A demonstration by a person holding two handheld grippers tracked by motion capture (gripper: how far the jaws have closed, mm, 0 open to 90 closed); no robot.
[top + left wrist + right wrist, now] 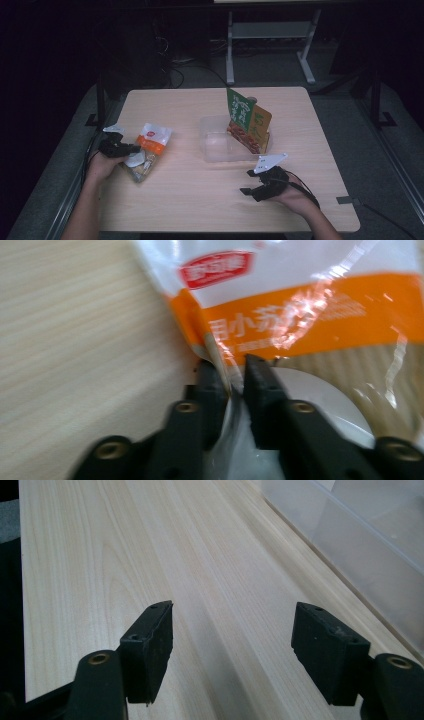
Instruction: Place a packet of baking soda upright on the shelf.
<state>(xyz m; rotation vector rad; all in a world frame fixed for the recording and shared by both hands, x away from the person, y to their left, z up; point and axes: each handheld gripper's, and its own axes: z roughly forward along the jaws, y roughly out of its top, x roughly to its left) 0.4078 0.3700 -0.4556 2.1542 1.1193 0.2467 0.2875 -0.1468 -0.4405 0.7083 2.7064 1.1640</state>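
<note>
At the table's left side, the left gripper (131, 148) is clamped on the near edge of the orange-and-white snack bag (148, 150); in the left gripper view its pads (260, 385) pinch the film w/ the bag (310, 315) running straight ahead of them. Bag lies flat on the table (200, 200), long axis slanting away toward the clear plastic bin (215, 145), which sits to its right, w/ a green-orange packet (247, 125) already propped inside. Right gripper (252, 190) rests released, jaws apart over bare wood, just short of the bin (360, 535). Left hand is nearer the bag, so prob the lift goes rightward
</note>
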